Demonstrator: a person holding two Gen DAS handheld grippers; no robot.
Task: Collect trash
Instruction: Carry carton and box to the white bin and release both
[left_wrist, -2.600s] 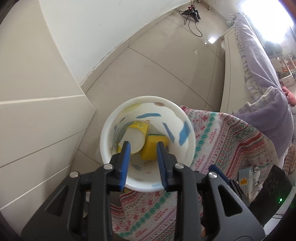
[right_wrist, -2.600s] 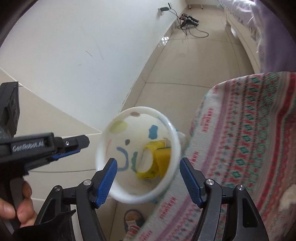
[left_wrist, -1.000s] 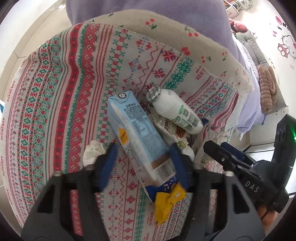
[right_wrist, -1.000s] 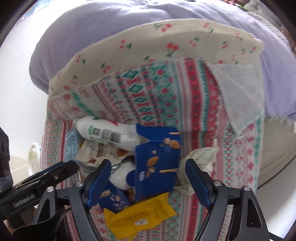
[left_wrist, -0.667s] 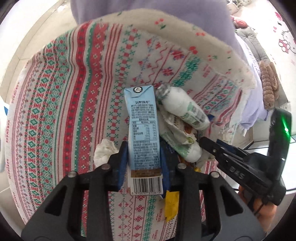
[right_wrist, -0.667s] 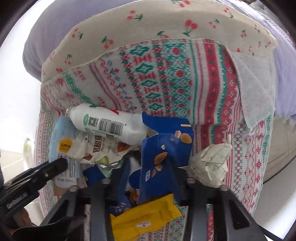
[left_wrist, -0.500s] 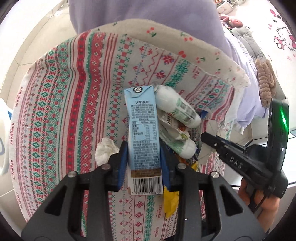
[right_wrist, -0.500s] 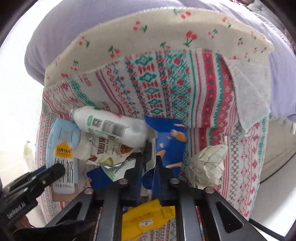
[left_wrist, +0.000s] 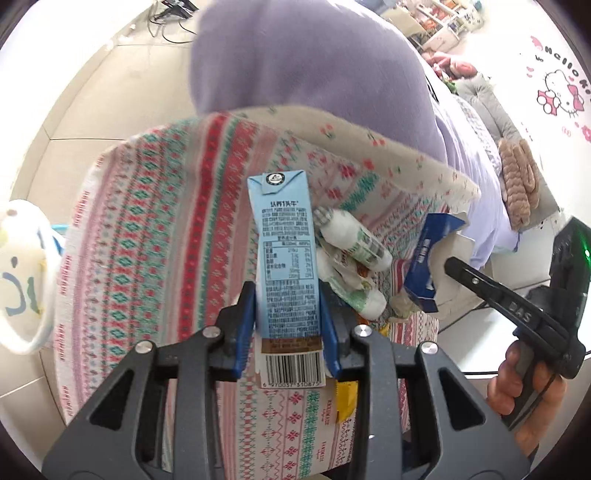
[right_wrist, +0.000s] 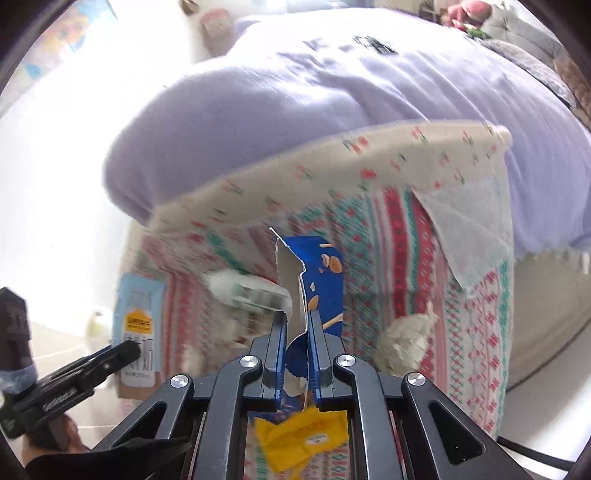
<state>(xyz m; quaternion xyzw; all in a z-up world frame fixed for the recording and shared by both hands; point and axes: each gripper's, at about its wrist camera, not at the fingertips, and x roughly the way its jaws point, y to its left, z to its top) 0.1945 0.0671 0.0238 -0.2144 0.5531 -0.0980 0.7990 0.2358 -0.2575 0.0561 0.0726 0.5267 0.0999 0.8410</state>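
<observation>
Two grippers, each pinching one piece of trash above a patterned cloth (left_wrist: 155, 236) spread over a low surface beside a lilac bed cover (left_wrist: 303, 66).

Left gripper (left_wrist: 288, 314) — blue pads pressed against both long sides of a pale blue milk carton (left_wrist: 284, 251), which points straight away from the camera with its barcode end nearest; its jaws have just closed further onto it. The carton shows in the right wrist view too, at the left edge.

Right gripper (right_wrist: 297, 347) — jaws drawn almost together, pinching the torn wall of a dark blue snack box (right_wrist: 321, 280) that stands up between the pads, white inner card showing at the ragged top edge. From the left wrist view the same box (left_wrist: 428, 266) hangs off the gripper's tip at the right, clear of the cloth.

Left on the cloth:
- white bottle (left_wrist: 354, 240) with a green label, on its side just right of the carton
- second white bottle (left_wrist: 369, 302) and a crumpled wrapper (left_wrist: 347, 273), touching the first
- yellow packet (right_wrist: 303, 435), near edge, partly behind the right gripper
- crumpled paper ball (right_wrist: 402, 343), right of the box

White bin (left_wrist: 22, 280) with coloured marks — on the floor at the cloth's left edge, only partly in view.

One hand (left_wrist: 524, 384) grips the right gripper's handle.
</observation>
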